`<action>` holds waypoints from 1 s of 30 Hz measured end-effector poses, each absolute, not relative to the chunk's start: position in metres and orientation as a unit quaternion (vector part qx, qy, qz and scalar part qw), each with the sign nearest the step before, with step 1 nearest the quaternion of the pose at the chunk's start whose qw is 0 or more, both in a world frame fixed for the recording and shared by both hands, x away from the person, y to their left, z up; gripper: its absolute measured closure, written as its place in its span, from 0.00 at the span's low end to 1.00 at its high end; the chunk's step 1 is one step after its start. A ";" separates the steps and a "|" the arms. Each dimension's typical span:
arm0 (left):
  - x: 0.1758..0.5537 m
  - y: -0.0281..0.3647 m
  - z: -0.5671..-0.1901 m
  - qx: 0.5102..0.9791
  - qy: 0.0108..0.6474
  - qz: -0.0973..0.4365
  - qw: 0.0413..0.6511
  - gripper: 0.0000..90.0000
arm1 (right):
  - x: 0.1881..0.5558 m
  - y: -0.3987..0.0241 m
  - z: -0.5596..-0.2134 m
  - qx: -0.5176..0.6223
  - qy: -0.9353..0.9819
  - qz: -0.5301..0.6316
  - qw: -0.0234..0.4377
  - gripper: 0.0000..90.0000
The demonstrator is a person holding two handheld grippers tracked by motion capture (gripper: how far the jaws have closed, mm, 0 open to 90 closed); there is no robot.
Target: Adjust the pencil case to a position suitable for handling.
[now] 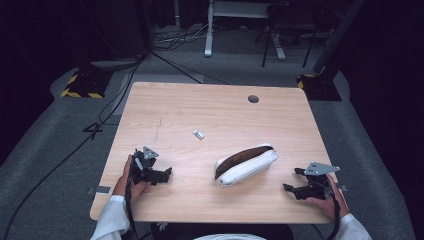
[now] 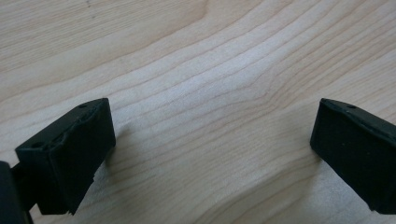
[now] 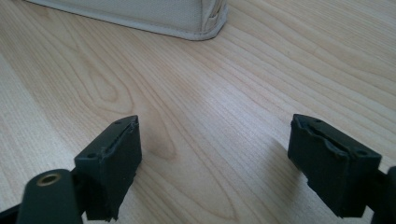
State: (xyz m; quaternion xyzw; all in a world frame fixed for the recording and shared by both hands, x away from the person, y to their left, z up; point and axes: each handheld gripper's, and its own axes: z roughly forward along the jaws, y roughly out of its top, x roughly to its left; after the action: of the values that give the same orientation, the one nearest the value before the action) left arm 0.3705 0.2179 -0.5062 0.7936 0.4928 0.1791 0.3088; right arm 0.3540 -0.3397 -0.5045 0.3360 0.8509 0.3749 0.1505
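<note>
Nearest you, your left gripper (image 1: pixel 162 174) rests low on the table (image 1: pixel 175 107) at its near left. Its jaws stand wide apart with nothing between them; in the left gripper view there is bare wood grain between the two black pads (image 2: pixel 70 156).

Your right gripper (image 1: pixel 290 189) sits at the near right edge, jaws pointing left toward the middle. They too are spread wide and hold nothing. In the right gripper view the pouch (image 3: pixel 154 16) shows its pale corner ahead and to the left of the gap, well clear of the pads (image 3: pixel 109 161).

Farther in, the pouch (image 1: pixel 246 165) lies between your two hands, unzipped, its dark inside showing along the top. Its long axis runs on a slant, near-left end to far-right end. It lies closer to your right gripper than to your left, so the right looks the handier one for it, coming in from the pouch's right end.

Beyond the pouch, a bit to its left, a small metal piece (image 1: pixel 199 134) lies alone on the wood, apart from everything. From your left gripper it lies up and to the right; what it is I cannot tell.
</note>
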 end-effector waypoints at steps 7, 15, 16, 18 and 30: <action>0.361 0.217 -0.506 0.799 0.483 0.175 0.313 0.01 | 0.354 -0.340 -0.504 0.336 0.851 0.375 0.149 0.20; 0.371 0.211 -0.506 0.818 0.452 0.164 0.316 0.01 | 0.354 -0.339 -0.505 0.335 0.851 0.375 0.150 0.20; 0.375 0.207 -0.506 0.820 0.446 0.161 0.319 0.01 | 0.354 -0.339 -0.505 0.336 0.851 0.375 0.150 0.20; 0.381 0.202 -0.506 0.828 0.434 0.158 0.317 0.01 | 0.354 -0.339 -0.505 0.335 0.851 0.375 0.150 0.20; 0.448 0.160 -0.505 0.852 0.384 0.135 0.329 0.00 | 0.354 -0.339 -0.505 0.336 0.851 0.375 0.150 0.20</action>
State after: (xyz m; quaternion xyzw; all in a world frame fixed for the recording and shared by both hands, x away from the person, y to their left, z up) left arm 0.4478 0.1597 -0.5054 0.8518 0.3845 0.1345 0.3294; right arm 0.3544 -0.3392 -0.5046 0.3355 0.8509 0.3751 0.1503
